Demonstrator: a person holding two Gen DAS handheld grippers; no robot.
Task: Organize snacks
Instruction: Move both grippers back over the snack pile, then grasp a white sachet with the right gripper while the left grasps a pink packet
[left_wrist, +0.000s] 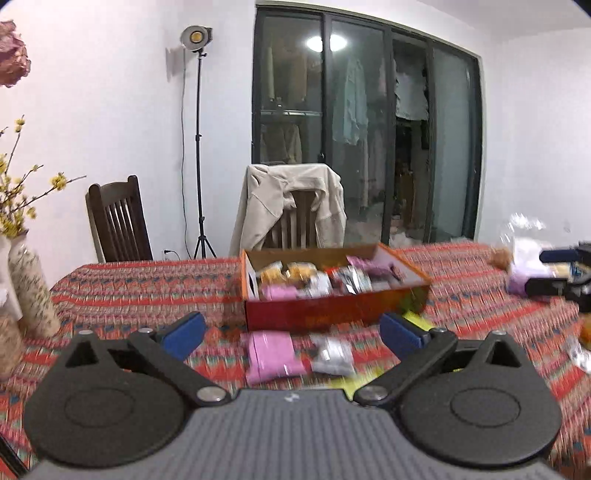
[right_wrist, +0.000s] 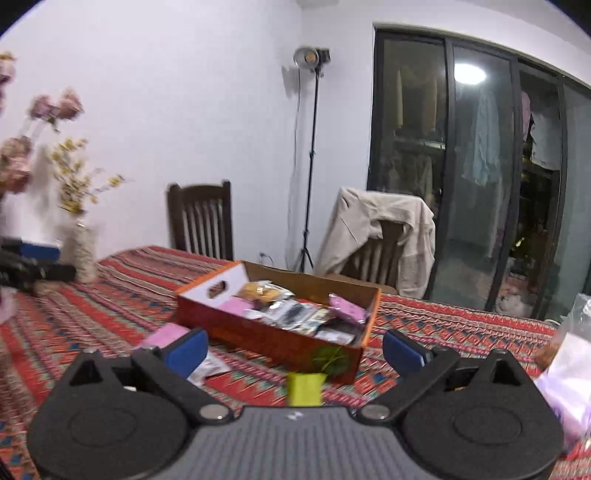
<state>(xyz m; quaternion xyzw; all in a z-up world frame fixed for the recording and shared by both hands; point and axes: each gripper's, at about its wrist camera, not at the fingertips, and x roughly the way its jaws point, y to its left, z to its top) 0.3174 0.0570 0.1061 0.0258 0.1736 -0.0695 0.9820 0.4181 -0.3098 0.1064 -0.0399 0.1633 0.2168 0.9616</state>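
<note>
Left wrist view: left hand-held gripper (left_wrist: 291, 334) gaping, empty, above pink packet (left_wrist: 273, 356) and grey packet (left_wrist: 332, 356) at counter (left_wrist: 129, 291) near edge | orange box (left_wrist: 332, 314) mid-counter, partly filled | right hand-held gripper (right_wrist: 293, 352) spread, empty; yellow-green packet (right_wrist: 304, 387) below | step: likely picking loose snacks | next: lower, close on one packet.

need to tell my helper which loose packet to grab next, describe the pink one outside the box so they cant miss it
Find the open orange cardboard box on the red patterned tablecloth. Just in front of its near wall lie two loose packets: the flat pink packet is the left one, beside a silver-grey packet.
</note>
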